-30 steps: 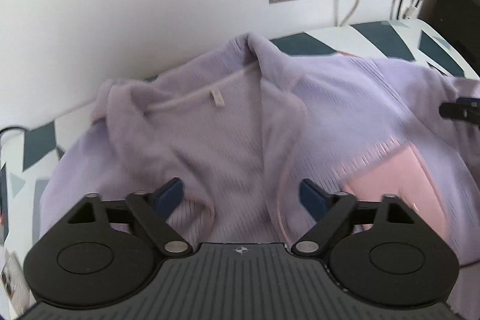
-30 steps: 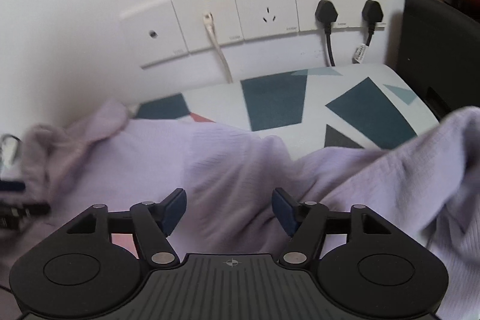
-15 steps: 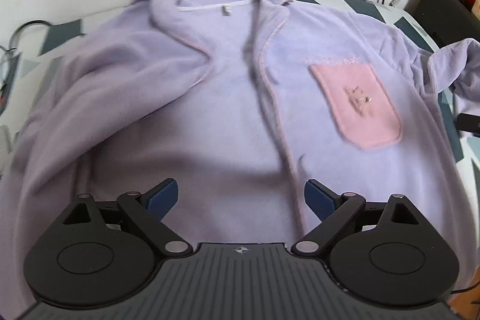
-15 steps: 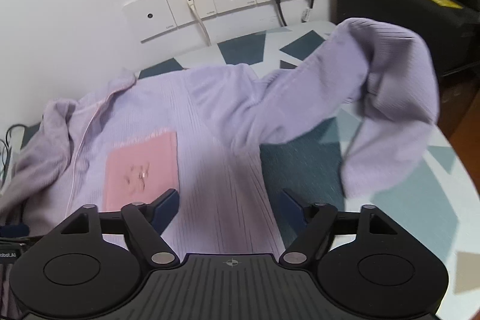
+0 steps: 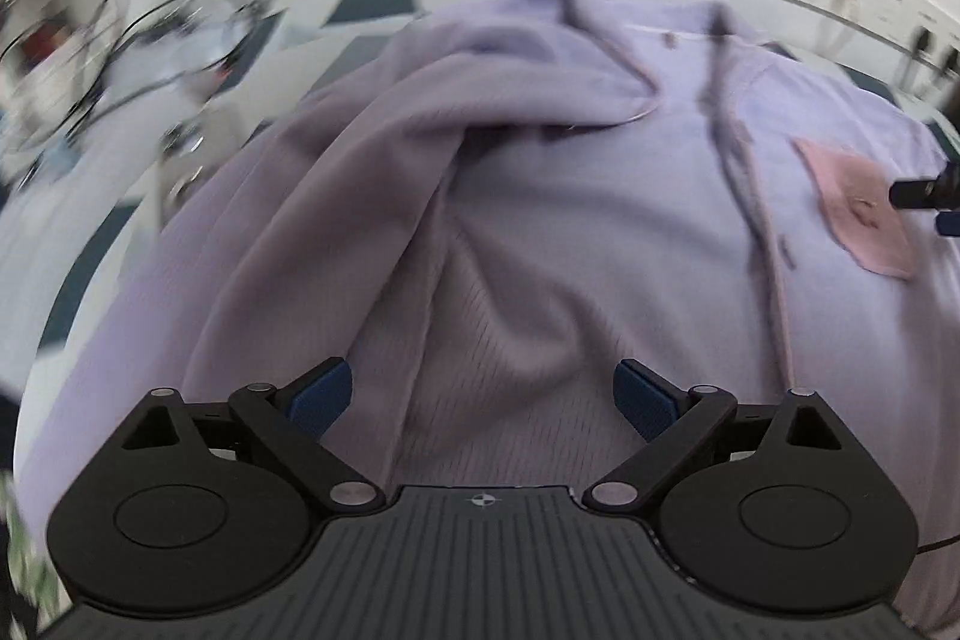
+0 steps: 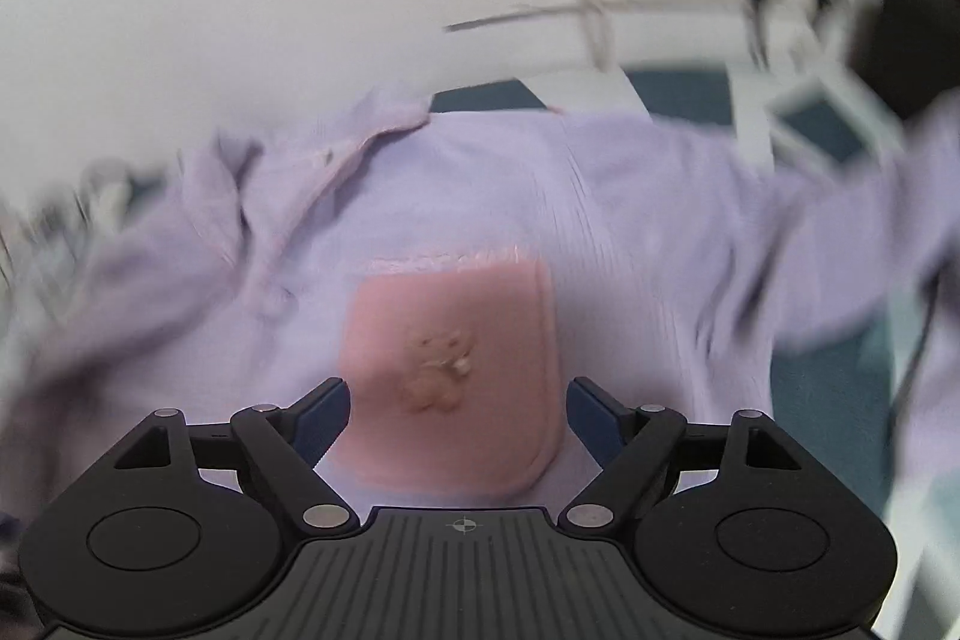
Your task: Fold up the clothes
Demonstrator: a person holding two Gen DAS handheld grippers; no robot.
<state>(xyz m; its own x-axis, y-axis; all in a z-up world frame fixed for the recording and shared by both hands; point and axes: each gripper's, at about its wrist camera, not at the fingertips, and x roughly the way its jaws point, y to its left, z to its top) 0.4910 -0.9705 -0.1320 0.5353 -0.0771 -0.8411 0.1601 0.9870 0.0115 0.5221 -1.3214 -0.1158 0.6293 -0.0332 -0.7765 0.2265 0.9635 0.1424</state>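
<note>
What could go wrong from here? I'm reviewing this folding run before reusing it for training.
1. The sleeve lies bunched across the lilac pajama top; folding now would likely trap those creases.
2. Loose cables lie right beside the garment's edge, so the open left tongs might snag one while reaching for fabric.
3. The open right tongs hover over the pink pocket; pinching there may lift only the pocket layer.

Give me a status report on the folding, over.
Left hand-held gripper open, over the lavender fleece pajama top. Right hand-held gripper open above its pink chest pocket. Top spread out, unfolded. Loose cables beside its sleeve.
</note>
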